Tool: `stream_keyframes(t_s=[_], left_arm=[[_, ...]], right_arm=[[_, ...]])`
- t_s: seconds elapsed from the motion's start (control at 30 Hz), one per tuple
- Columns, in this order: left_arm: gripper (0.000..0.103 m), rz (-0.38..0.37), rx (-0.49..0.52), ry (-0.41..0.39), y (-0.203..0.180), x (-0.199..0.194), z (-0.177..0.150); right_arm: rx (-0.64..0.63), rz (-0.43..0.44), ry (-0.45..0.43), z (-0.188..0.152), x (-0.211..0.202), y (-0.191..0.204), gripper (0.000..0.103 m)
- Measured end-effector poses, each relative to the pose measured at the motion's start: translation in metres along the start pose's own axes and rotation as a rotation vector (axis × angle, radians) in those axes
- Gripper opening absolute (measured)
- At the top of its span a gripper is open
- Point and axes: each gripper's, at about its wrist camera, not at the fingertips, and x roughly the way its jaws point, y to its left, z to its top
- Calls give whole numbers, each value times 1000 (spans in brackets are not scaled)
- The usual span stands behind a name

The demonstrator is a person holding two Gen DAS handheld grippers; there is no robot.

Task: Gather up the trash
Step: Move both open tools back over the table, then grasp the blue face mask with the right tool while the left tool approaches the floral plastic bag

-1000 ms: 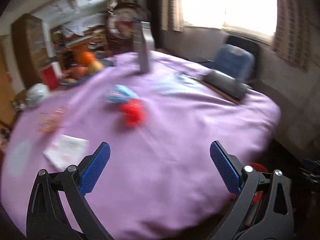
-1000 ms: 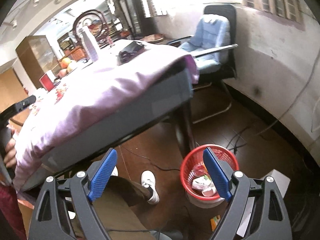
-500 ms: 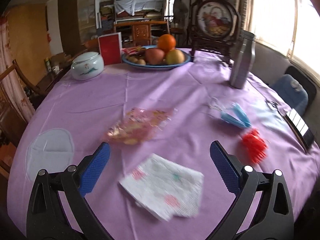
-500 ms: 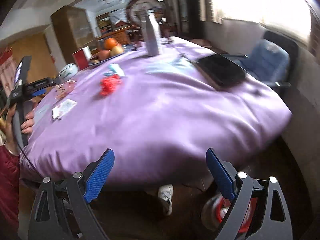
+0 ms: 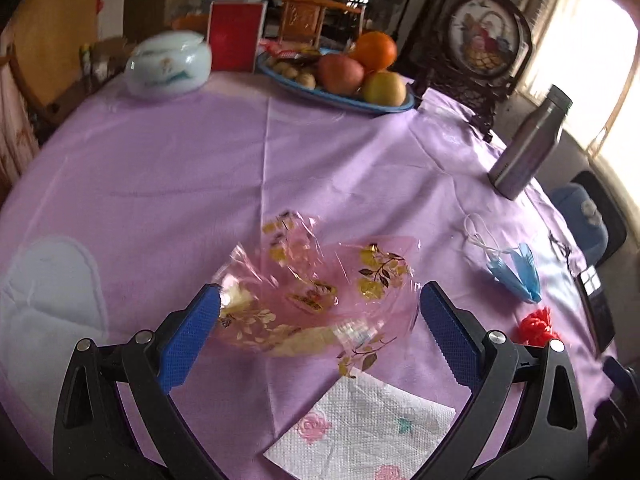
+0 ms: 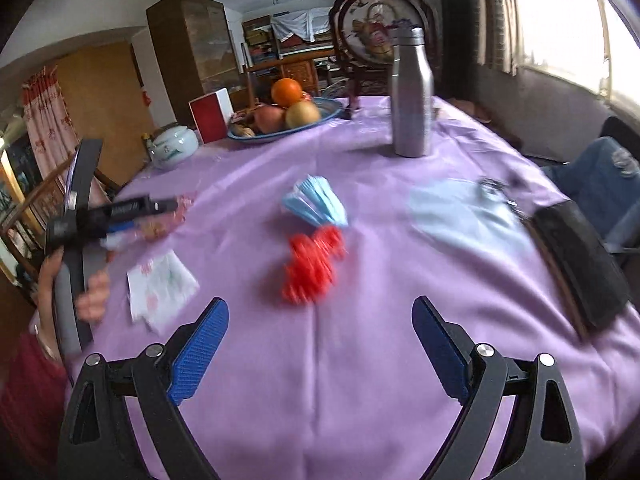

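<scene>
A crumpled pink plastic wrapper with gold flowers lies on the purple tablecloth. My left gripper is open, its blue pads on either side of the wrapper. A flowered paper napkin lies just below it. A blue face mask and a red crumpled scrap lie to the right. My right gripper is open and empty over the table's near edge, short of the red scrap and the mask. The napkin and the left gripper show at the left.
A steel bottle, a fruit plate, a white lidded jar and a red box stand at the back. A black keyboard-like slab lies at the right edge. A blue chair stands beyond.
My left gripper swung left and moved in over the pink wrapper. My right gripper rose from the floor and the red bin to face the tabletop, nearer the red scrap.
</scene>
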Motion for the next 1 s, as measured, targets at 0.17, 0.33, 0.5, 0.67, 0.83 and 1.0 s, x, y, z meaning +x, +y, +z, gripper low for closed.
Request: stream_keyframes(t_s=[0.17,0.33,0.5,0.67,0.83,1.0], left_arm=[[97,27,17,18,-3,4,-1],[97,25,-4,30,0,8,0],[97,30,12,35,-2,9,0],[97,2,-2,33,1,6,1],[97,-21,12,31,-3,5,0],[97,-1,24,78,-4,19,-3]], right_arm=[[46,0,40,34,48,-2,92],[81,4,100,56,94,-12,92],[79,-7,121,70,131,-17,92],[-37,-36,114,69,139,-8,92],[-49,-8,87,70,130,-6,92],[-9,0,87,72,130,-14,92]])
